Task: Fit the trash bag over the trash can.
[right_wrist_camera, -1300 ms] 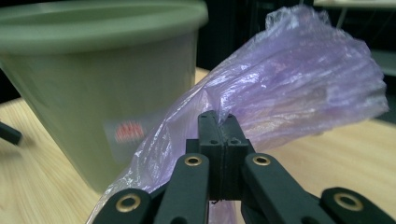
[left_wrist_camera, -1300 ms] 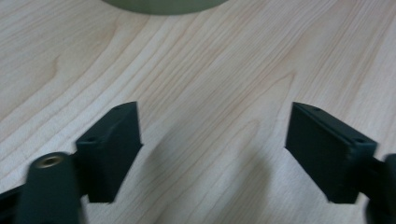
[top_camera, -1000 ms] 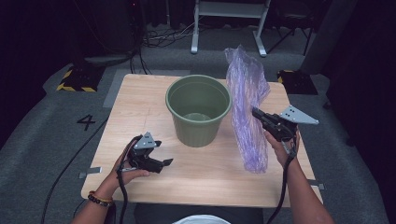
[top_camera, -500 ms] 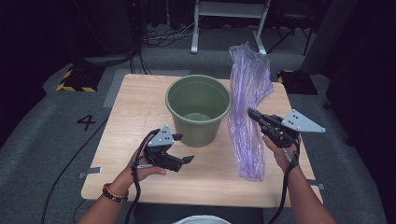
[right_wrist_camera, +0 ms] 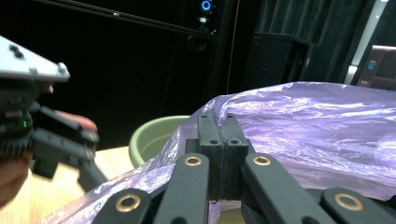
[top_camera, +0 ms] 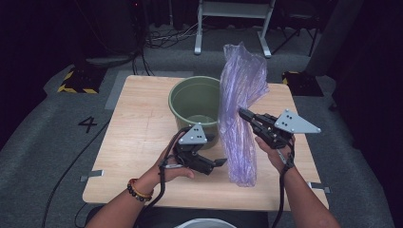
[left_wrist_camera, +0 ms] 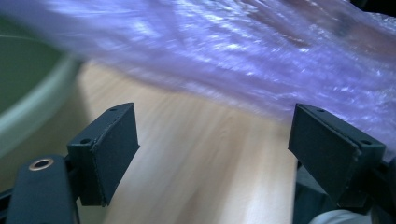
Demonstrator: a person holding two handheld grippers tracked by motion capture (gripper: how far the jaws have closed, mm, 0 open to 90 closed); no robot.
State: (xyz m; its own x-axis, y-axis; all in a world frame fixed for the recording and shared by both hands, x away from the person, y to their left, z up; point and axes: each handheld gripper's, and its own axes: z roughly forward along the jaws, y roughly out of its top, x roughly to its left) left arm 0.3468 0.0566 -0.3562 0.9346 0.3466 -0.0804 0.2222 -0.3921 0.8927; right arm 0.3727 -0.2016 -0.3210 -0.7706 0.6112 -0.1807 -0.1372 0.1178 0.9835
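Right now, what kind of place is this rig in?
Probably a lab or studio set up for recording, not a home: dark curtained walls, a wooden table on grey carpet with a number 4 marked on it, loose cables and hazard-striped tape behind.

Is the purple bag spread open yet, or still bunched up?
Bunched. The purple plastic bag hangs as a narrow crumpled column, pinched in the shut right gripper; no open mouth shows.

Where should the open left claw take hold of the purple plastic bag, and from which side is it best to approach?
Probably the lower part of the purple plastic bag, approached from the bucket side. The right claw already pinches its middle, so the bag hangs long and limp, and the open left claw sits just beside that loose lower part.
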